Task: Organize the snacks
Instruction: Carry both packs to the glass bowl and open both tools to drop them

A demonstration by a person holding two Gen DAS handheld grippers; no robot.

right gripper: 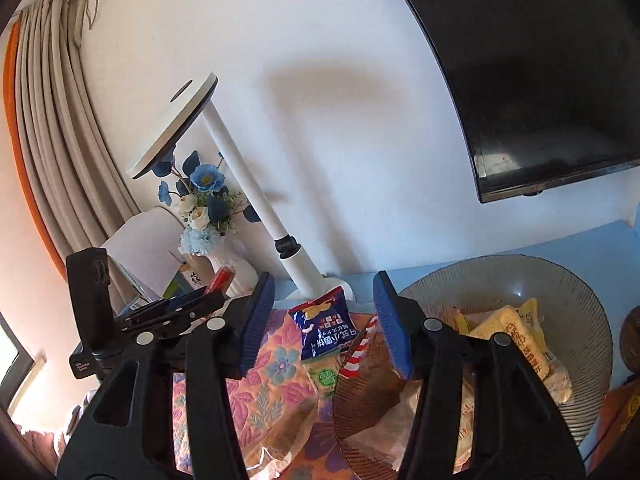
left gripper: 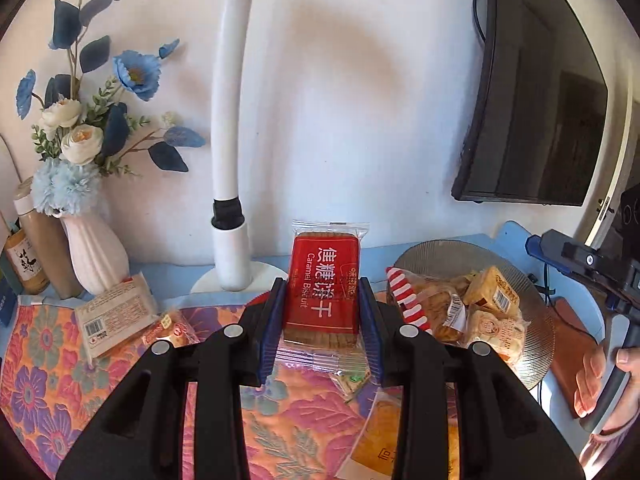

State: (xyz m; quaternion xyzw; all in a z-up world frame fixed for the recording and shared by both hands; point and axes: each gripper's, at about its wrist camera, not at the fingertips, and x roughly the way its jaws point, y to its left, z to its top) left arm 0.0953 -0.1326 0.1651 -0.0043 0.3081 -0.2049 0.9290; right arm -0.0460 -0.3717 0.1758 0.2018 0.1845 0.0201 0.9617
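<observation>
My left gripper (left gripper: pixel 322 286) is shut on a red caramel biscuit packet (left gripper: pixel 322 292), held upright above the floral cloth (left gripper: pixel 48 380). To its right, a grey ribbed bowl (left gripper: pixel 538 344) holds several wrapped snacks, with a red-and-white striped packet (left gripper: pixel 402 292) at its near rim. My right gripper (right gripper: pixel 324 284) is open and holds nothing; it hovers by the left rim of the bowl (right gripper: pixel 560 280). Beyond its fingers a blue snack packet (right gripper: pixel 324 324) lies on the cloth, and a green-labelled packet (right gripper: pixel 324 376) lies just in front of that one.
A white barcode packet (left gripper: pixel 116 316), a small orange packet (left gripper: pixel 168 328) and a yellow packet (left gripper: pixel 384 432) lie loose on the cloth. A white lamp base (left gripper: pixel 236 276), a white vase of blue flowers (left gripper: pixel 96 252) and bottles stand at the back. A dark screen (left gripper: pixel 532 120) hangs on the wall.
</observation>
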